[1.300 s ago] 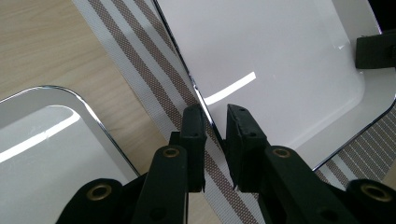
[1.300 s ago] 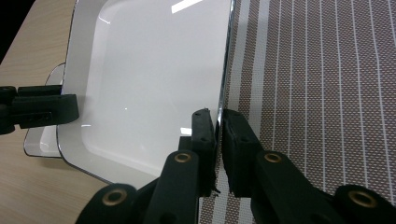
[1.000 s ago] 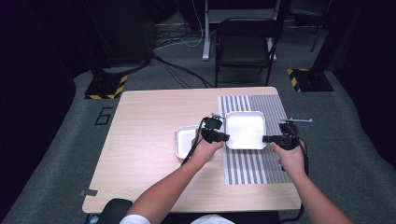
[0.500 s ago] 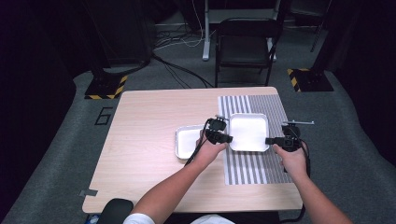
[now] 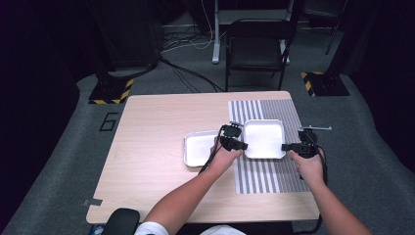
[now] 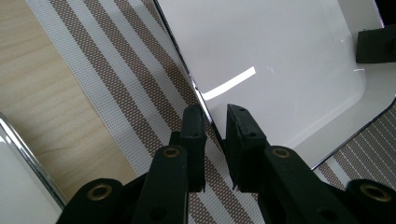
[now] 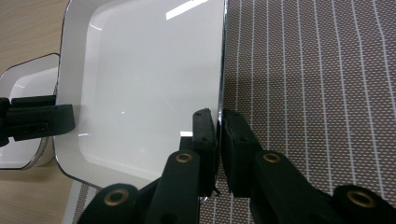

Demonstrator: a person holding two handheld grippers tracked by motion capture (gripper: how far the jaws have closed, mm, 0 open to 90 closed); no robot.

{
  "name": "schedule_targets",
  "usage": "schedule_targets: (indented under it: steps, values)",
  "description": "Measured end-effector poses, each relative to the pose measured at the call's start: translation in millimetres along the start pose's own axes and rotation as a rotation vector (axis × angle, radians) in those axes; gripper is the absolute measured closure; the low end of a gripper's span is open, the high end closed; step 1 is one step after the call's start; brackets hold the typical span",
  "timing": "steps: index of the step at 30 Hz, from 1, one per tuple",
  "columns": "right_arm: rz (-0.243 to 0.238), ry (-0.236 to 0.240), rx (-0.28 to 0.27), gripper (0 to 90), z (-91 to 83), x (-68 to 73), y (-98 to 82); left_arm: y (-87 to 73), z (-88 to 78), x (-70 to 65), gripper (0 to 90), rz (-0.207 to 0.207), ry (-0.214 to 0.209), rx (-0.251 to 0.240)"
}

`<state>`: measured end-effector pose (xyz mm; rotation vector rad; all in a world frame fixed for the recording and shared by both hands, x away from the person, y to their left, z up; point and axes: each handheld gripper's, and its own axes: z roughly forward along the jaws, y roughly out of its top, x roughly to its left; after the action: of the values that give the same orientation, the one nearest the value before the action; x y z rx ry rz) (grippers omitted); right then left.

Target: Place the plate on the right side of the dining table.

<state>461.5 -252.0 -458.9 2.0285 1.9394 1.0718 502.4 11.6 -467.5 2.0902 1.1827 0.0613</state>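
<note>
White tray [image 5: 264, 138] is pinched by both rims: the left hand-held gripper [image 5: 240, 145] has its jaws closed on the left edge and the right hand-held gripper [image 5: 286, 147] on the right edge, over the striped mat [image 5: 259, 176] on the counter [image 5: 151, 127]. I judge this the carrying step (whether it rests or hovers, I cannot tell). Next, keep it level and clear of the second tray [image 5: 200, 148] just beside.

Grey carpet floor [image 5: 58, 161], black folding chair [image 5: 257, 46] behind table, cables [image 5: 181, 54], dim dark room
</note>
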Motion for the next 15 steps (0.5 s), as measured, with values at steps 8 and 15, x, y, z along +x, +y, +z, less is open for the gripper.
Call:
schedule_targets:
  steps: [8,15]
  values:
    - [-0.011,-0.014,-0.006,84.4,1.6,-8.6,1.6,1.5,9.6,-2.3,77.6,-0.001,-0.016,0.0]
    - [0.0,-0.021,-0.007,84.7,6.0,-13.9,3.2,2.8,15.4,-3.2,77.8,0.013,-0.007,0.006]
